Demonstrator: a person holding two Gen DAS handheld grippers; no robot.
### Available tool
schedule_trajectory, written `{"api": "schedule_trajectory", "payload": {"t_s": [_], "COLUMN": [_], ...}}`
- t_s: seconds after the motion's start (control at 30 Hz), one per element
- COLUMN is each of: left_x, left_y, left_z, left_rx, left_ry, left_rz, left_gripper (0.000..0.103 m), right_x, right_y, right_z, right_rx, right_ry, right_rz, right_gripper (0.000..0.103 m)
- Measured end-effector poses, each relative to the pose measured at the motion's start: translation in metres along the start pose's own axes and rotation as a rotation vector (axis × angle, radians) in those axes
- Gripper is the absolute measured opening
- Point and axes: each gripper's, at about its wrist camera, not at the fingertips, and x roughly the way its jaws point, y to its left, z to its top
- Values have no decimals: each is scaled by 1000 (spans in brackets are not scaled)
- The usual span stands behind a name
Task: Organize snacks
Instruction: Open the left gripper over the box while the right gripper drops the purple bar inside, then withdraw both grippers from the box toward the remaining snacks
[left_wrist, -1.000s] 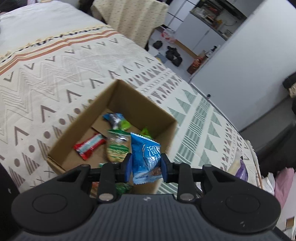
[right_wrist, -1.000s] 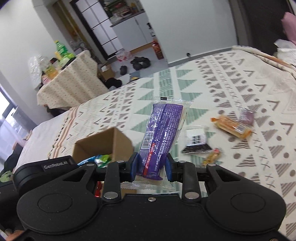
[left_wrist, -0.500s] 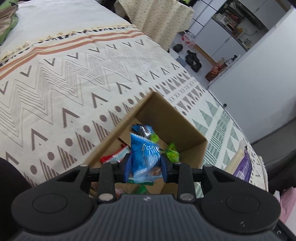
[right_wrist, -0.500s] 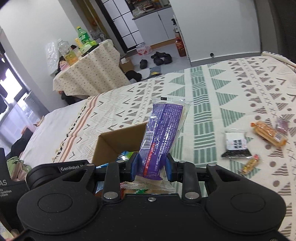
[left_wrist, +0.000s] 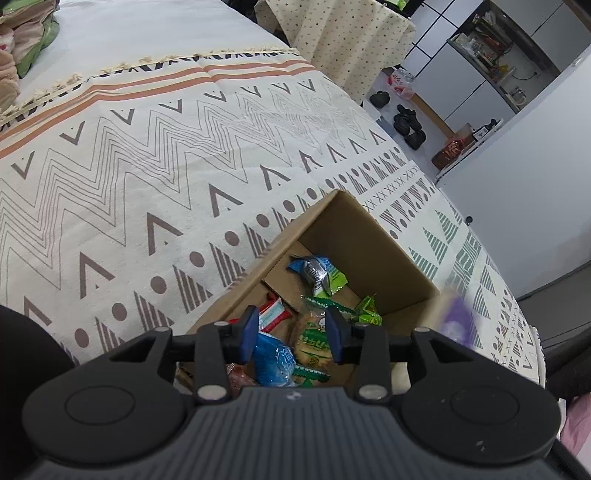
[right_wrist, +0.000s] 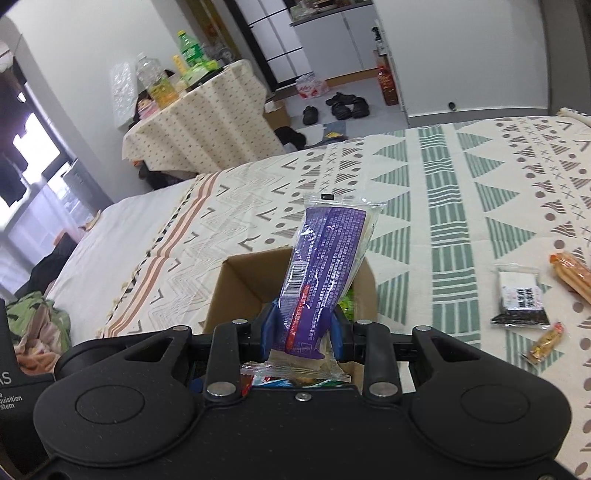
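The purple snack packet (right_wrist: 325, 266) looks light and soft: a thin, glossy plastic wrapper with clear sealed ends, and I judge that it is slippery and can crush if it is squeezed hard. The good place to hold it is the flat lower part near the seal, where the film gives a wide face to the pads. The right claw (right_wrist: 301, 338) grips it exactly there, both blue pads pressed on the wrapper, and the packet stands upright over the open cardboard box (right_wrist: 236, 284) on the bed. It is long and narrow, purple with small white print, a barcode and a red band low down.

The left claw (left_wrist: 291, 334) is opening above the same cardboard box, and its pads press on nothing. A blue snack bag (left_wrist: 275, 363) lies just below them among the other snacks, near a green-edged cracker packet (left_wrist: 314, 332) and a red and white packet (left_wrist: 273, 314).

On the bedspread (right_wrist: 443, 206) to the right a black and white sachet (right_wrist: 519, 299), an orange packet (right_wrist: 570, 273) and a small yellow candy (right_wrist: 546, 341) are not yet collected.
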Motion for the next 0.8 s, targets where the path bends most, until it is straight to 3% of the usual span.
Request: {"api": "schedule_trajectory", "payload": {"t_s": [0.07, 0.13, 0.17, 0.47, 0.67, 0.8], "left_x": [0, 1, 1, -5, -11, -14], "left_y": [-1, -4, -5, -24, -38, -49], "left_z": [-1, -3, -4, -18, -28, -37], "left_rx": [6, 15, 20, 78, 107, 140], "left_ry": [2, 5, 6, -8, -37, -45], "left_rz": [3, 2, 0, -18, -25, -32], "left_gripper": [41, 44, 46, 69, 76, 78], "right_x": [4, 4, 1, -25, -39, -50], "right_y": [4, 3, -1, -53, -83, -101], "right_z": [0, 0, 0, -5, -16, -21], "right_rx": [-27, -33, -19, 103, 150, 177], "right_ry": [22, 19, 6, -20, -21, -33], "right_rz": [-10, -35, -39, -62, -92, -112], "right_gripper": [38, 53, 55, 56, 56, 62]}}
